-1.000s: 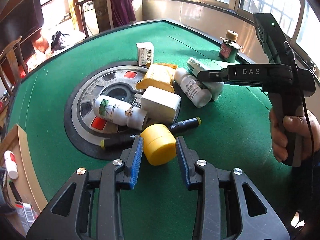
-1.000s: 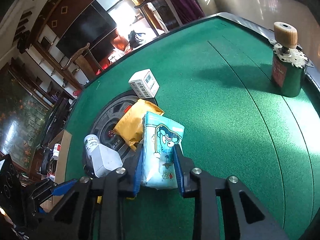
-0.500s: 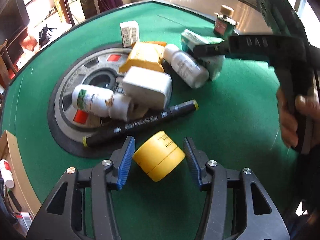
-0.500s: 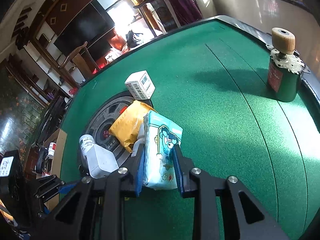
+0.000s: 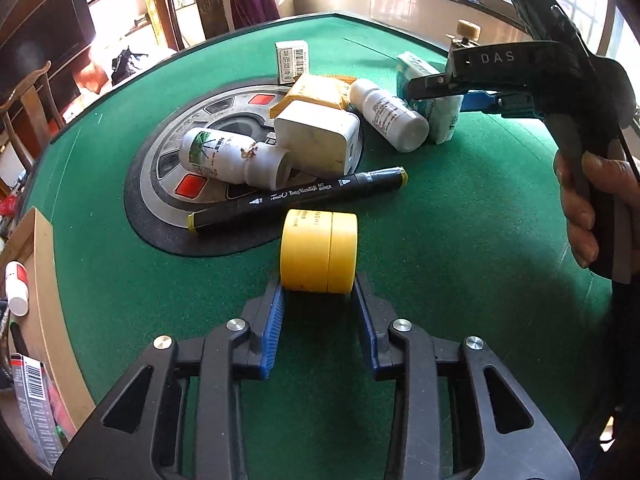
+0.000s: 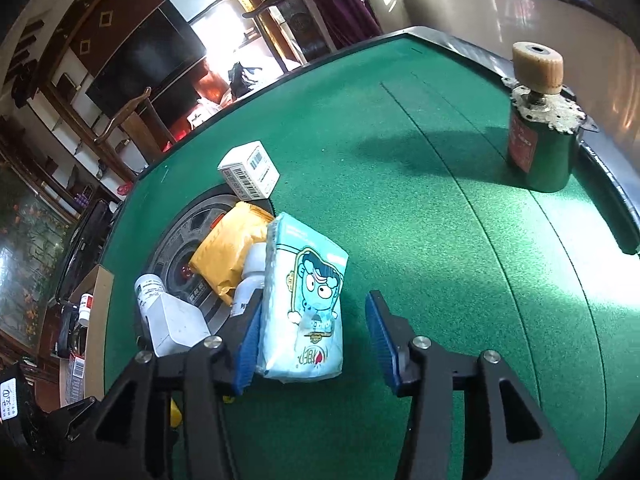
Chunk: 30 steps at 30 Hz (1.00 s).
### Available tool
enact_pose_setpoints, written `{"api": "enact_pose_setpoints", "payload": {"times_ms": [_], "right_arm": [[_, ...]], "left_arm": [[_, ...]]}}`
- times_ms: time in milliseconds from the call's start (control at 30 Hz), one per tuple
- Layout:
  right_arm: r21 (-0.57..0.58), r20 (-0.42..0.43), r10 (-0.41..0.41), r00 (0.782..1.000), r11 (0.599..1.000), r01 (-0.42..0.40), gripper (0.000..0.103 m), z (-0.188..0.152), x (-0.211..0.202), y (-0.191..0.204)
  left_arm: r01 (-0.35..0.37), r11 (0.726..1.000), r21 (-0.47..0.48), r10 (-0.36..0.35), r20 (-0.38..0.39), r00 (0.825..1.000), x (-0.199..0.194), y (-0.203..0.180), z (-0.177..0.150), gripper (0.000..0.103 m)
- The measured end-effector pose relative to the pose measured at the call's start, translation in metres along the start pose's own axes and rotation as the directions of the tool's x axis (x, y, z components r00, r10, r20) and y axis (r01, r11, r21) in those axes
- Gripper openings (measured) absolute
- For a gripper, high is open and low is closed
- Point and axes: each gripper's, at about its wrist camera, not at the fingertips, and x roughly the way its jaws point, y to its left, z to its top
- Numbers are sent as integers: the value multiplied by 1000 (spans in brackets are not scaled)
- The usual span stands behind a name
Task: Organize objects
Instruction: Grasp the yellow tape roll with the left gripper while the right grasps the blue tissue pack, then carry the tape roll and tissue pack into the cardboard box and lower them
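The left tongs (image 5: 318, 300) are gripping the yellow jar (image 5: 318, 251) by its two flat ends, the blades having just been closing on it; the jar is lying on its side on the green counter (image 5: 460, 240), just clear of the black marker (image 5: 298, 196) at its 12 o'clock. Beyond the marker the clutter is crowding the round centre panel (image 5: 168, 168): two white bottles (image 5: 230, 156), a white box (image 5: 316, 142), a yellow pouch (image 5: 316, 92) and a barcoded carton (image 5: 292, 61) toward 12. Open felt is stretching from 3 to 6 o'clock of the jar, with a wooden edge tray (image 5: 44, 280) closing off the 9 o'clock side. The right tongs (image 6: 316, 336) have just been opening and are standing wide around the tissue pack (image 6: 306, 300); the left blade is lying against it, the right blade is apart from it, and the pack is resting on the felt. From the pack, bare counter is running from 12 to 4 o'clock up to the dark rim (image 6: 600, 168), where a green tin (image 6: 538, 140) is standing at 2. A hand (image 5: 592, 204) is holding the right tool's grip.
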Motion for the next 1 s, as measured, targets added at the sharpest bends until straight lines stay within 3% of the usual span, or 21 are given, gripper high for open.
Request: {"api": "enact_pose_setpoints", "payload": {"times_ms": [100,267,300,333,433,600,833,1000], "right_arm": [[6,19,-59,998,998,59,45,0,-2,-5],[-17,0,-61,998,998,61,45,-2,10,-1],[-35,-7,-49,999,998,49,36,-2,12,3],[-49,-10,-50,999,998,49,11,-3,12,5],[-86,19,-73,997,993,75,11,-4,6,13],[-111,69,-36,997,993,44,11,-4,-12,19],[-115,84,62,994,992,-52,11,-6,-23,29],[-191,109,131,985,976,-108,11,-16,-34,56]], "left_arm": [[6,1000,-15,-6,4,1000,-2,3,2,32],[15,998,-62,-14,11,1000,-3,10,7,32],[12,997,-76,-11,14,1000,-3,11,8,32],[8,996,-92,-7,13,1000,-1,12,10,32],[-8,992,-124,9,8,1000,6,13,11,31],[12,987,-163,-7,28,1000,5,20,9,31],[41,982,-187,-23,95,995,-17,29,8,31],[52,976,-209,-23,141,990,-35,38,7,31]]}}
